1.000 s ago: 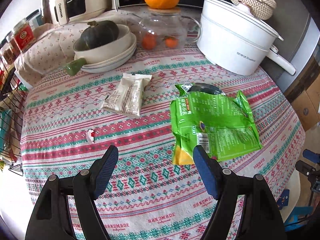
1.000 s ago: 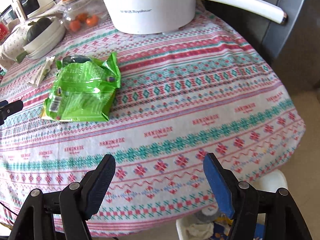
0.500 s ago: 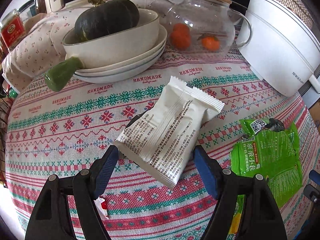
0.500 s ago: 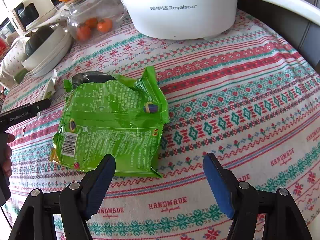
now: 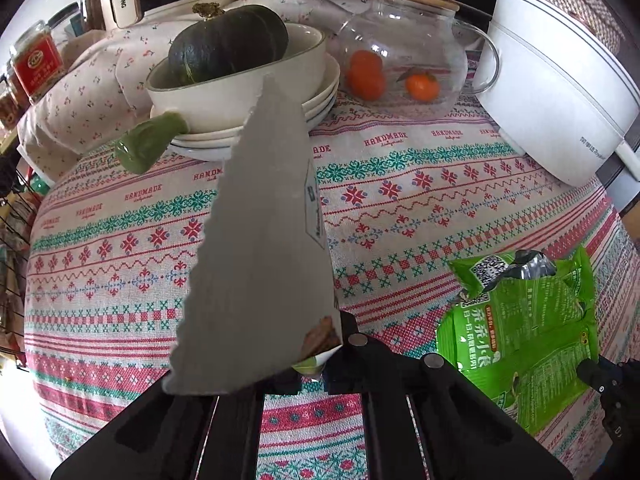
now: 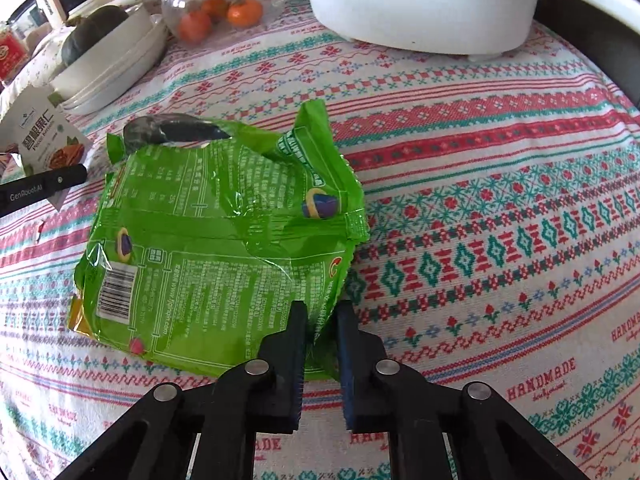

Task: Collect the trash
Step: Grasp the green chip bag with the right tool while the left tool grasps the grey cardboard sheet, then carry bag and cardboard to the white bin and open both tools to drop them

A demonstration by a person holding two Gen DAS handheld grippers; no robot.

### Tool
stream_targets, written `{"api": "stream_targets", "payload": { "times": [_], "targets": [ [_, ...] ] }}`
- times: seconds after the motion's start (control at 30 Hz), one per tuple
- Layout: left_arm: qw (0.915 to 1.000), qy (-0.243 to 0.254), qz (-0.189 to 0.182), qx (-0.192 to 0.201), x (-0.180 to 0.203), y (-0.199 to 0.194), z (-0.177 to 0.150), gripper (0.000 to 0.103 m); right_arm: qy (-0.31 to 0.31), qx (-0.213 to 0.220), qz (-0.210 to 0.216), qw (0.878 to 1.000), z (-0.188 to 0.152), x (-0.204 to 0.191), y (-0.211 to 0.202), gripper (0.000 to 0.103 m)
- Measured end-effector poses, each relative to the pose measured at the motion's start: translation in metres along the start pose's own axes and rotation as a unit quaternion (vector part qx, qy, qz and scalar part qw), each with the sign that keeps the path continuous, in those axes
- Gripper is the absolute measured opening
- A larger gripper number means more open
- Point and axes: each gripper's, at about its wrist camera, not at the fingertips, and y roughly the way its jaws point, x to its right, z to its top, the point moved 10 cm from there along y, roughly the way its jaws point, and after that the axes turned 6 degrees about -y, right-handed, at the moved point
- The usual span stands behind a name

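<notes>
A white snack wrapper (image 5: pixel 260 240) stands upright, pinched at its lower end by my left gripper (image 5: pixel 320 360), which is shut on it. The wrapper hides most of the left fingers. The same wrapper (image 6: pixel 44 140) and a left finger (image 6: pixel 44 190) show at the left edge of the right wrist view. A crumpled green snack bag (image 6: pixel 224 240) lies on the patterned tablecloth (image 6: pixel 500 208). My right gripper (image 6: pixel 322 320) has its jaws closing on the bag's near right corner, which sits between the pads. The green bag (image 5: pixel 528 332) also appears at the lower right of the left wrist view.
A bowl holding a dark squash (image 5: pixel 228 44) sits on stacked plates at the back. A glass teapot (image 5: pixel 400 52) with small oranges and a white electric pot (image 5: pixel 560 92) stand behind the bag. A tiny red-white scrap (image 6: pixel 40 232) lies left of the bag.
Both grippers moved forward and down over the table and went from wide open to closed. The left one took the white wrapper and raised it upright; the right one closed on the green bag's corner.
</notes>
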Motion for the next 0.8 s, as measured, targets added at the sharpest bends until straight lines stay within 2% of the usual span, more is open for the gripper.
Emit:
{"api": "stream_targets", "payload": {
  "times": [0.23,0.37,0.47,0.63,0.8],
  "targets": [
    [0.9998,-0.001,-0.017,0.007,0.011,-0.056,-0.023,0.006,-0.026,0.039,0.006,0.999,-0.004,0.002,-0.046,0.007],
    [0.9995,-0.001,-0.030,0.014,0.020,-0.095,-0.051,0.006,-0.036,0.065,0.004,0.997,-0.010,0.011,-0.081,0.007],
    [0.9989,0.006,-0.044,0.011,0.038,-0.115,-0.069,0.006,-0.035,0.082,0.000,0.996,-0.014,0.023,-0.106,0.006],
    [0.9970,0.023,-0.070,0.024,0.064,-0.156,-0.104,0.006,-0.027,0.120,-0.017,0.992,-0.024,0.049,-0.151,0.006],
    [0.9945,0.051,-0.084,0.037,0.097,-0.181,-0.135,0.006,-0.025,0.149,-0.039,0.988,-0.040,0.075,-0.193,0.006]
  ]
}}
